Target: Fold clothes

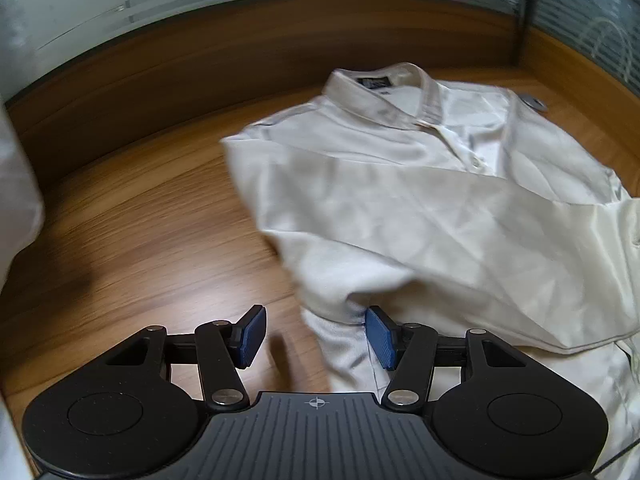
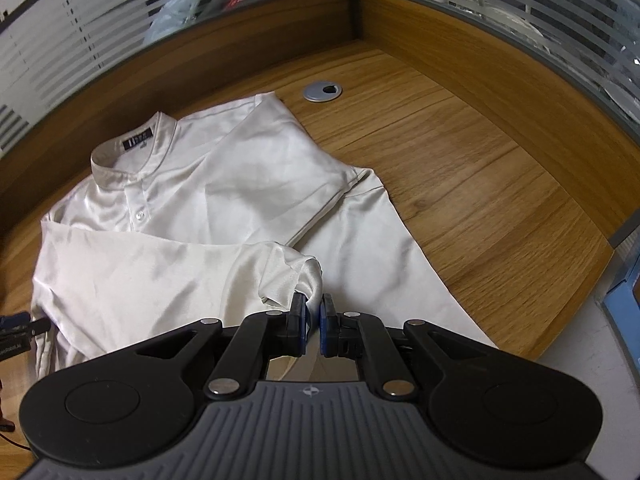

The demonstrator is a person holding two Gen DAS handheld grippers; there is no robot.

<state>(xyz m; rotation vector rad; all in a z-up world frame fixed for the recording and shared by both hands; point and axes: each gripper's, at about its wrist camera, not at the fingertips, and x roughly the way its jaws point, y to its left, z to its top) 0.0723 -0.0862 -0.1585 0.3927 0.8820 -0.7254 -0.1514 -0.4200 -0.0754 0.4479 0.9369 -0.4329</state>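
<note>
Blue-padded, the right tool (image 2: 313,320) pinches a bunched cuff of the white shirt (image 2: 224,200), while the left tool (image 1: 316,336) stands spread at the shirt's near edge. Carrying the sleeve well likely means keeping it low and taut across the chest. Satiny and creased, the shirt lies collar-up on the wooden tabletop (image 2: 460,152), near its grommet (image 2: 323,91).

Even, moderately dim indoor lighting. Left wrist view: motion blur softens the white shirt (image 1: 420,200) and wooden desk (image 1: 140,240). Right wrist view: sharper. Both show strong fisheye bending at edges; satin sheen on fabric.
</note>
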